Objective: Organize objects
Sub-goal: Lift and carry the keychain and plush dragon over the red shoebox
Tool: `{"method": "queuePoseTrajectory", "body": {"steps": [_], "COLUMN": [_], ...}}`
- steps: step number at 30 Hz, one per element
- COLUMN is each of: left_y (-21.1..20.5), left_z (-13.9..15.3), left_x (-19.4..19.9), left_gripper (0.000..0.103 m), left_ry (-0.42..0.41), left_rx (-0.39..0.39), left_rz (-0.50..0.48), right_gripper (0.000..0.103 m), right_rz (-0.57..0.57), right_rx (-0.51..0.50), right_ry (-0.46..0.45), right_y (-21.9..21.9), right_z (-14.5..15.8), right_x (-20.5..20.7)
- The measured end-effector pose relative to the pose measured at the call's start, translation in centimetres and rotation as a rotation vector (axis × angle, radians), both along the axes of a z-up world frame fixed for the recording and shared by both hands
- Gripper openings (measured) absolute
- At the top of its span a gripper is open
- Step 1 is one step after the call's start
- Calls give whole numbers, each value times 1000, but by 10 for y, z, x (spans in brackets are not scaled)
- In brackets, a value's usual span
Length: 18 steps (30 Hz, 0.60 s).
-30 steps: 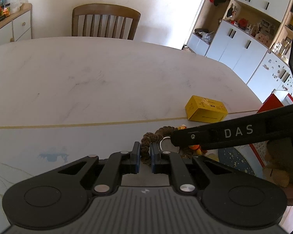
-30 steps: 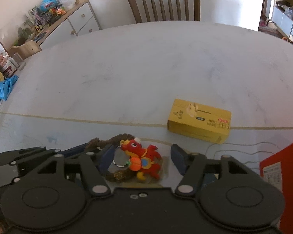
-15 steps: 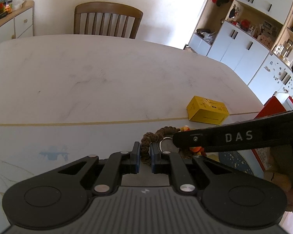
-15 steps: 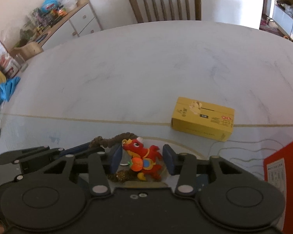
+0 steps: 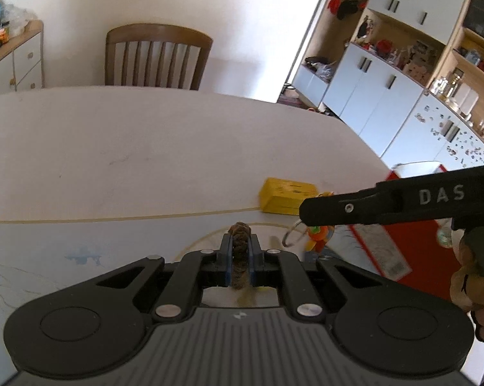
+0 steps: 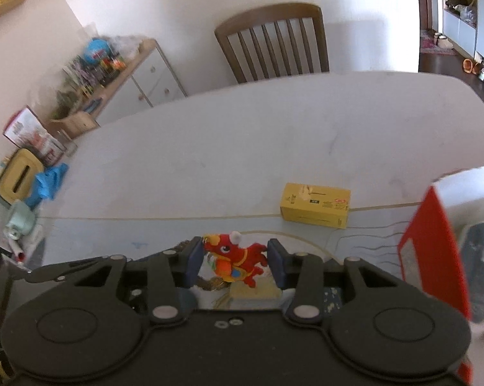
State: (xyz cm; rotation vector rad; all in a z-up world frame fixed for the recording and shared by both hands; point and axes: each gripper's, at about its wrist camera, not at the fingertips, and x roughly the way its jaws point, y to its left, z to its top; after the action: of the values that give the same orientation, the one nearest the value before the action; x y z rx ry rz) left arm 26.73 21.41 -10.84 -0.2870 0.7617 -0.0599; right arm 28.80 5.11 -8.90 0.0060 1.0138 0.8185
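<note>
A red dragon keychain toy [image 6: 238, 259] hangs on a brown braided cord [image 5: 239, 251] with a metal ring [image 5: 291, 234]. My left gripper [image 5: 239, 259] is shut on the cord and holds it above the table. My right gripper [image 6: 234, 262] is shut on the dragon toy, also lifted. Part of the toy [image 5: 319, 236] shows below the right gripper's arm in the left wrist view. A yellow box lies on the white table [image 6: 274, 148], seen in both the right wrist view [image 6: 315, 205] and the left wrist view [image 5: 287, 194].
A red box [image 6: 434, 244] stands at the table's right edge. A wooden chair [image 6: 272, 43] is at the far side. A sideboard [image 6: 113, 74] with clutter is far left; a tissue box [image 6: 18, 177] and blue cloth [image 6: 49, 180] lie at the left edge.
My right gripper closed on the dragon toy. Both grippers rose from the table, lifting toy and cord; the cord now stands straight between my left fingers.
</note>
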Motion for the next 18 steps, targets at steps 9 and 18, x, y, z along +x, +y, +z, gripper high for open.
{"method": "queuePoseTrajectory", "body": {"steps": [9, 18], "left_y": [-27, -81], "left_z": [50, 98], "left_x": [-27, -34], "left_gripper": [9, 9], "left_ry": [-26, -48], "left_rx": [-6, 40], "left_rz": [-64, -122], "right_gripper": [41, 42], "right_rz": [-14, -43], "right_rx": [25, 34], "right_ry": [-36, -79], "right_y": [-56, -131], "right_z": [42, 64], "right_x": [-13, -10]}}
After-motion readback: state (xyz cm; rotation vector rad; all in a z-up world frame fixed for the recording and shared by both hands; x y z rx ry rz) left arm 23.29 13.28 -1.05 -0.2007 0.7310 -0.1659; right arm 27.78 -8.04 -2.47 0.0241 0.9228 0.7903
